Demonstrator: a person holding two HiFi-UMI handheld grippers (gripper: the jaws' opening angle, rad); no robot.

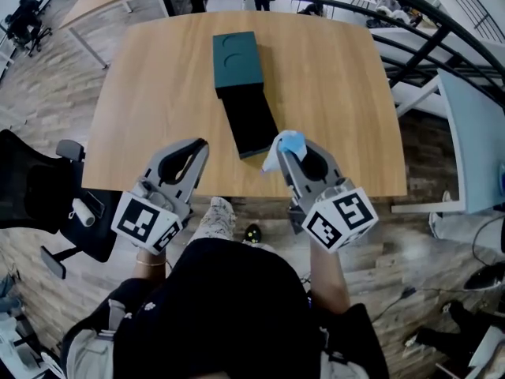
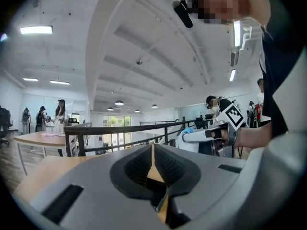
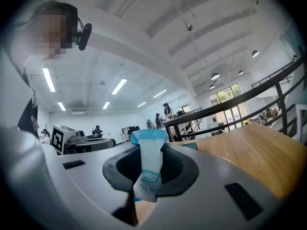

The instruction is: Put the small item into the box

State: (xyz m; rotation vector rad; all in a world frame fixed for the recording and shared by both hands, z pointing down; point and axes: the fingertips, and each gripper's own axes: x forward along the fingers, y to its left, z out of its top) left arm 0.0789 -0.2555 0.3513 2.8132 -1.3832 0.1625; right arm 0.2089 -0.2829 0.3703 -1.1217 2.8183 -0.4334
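Observation:
A teal box (image 1: 237,60) lies on the wooden table (image 1: 150,93), with a black open part (image 1: 249,121) reaching from it toward me. My right gripper (image 1: 282,145) is shut on a small white-and-blue packet (image 1: 289,142) just right of the black part's near end. In the right gripper view the packet (image 3: 148,163) stands upright between the jaws of the right gripper (image 3: 147,145), and a corner of the teal box (image 3: 204,145) shows behind. My left gripper (image 1: 202,144) hovers left of the black part, jaws together and empty; in its own view the left gripper (image 2: 152,148) has its pads meeting.
The table's near edge (image 1: 237,197) runs just below both grippers. A black office chair (image 1: 31,188) stands at the left and a white desk (image 1: 473,148) at the right. A dark railing (image 1: 331,5) curves behind the table. Several people stand far off in the room.

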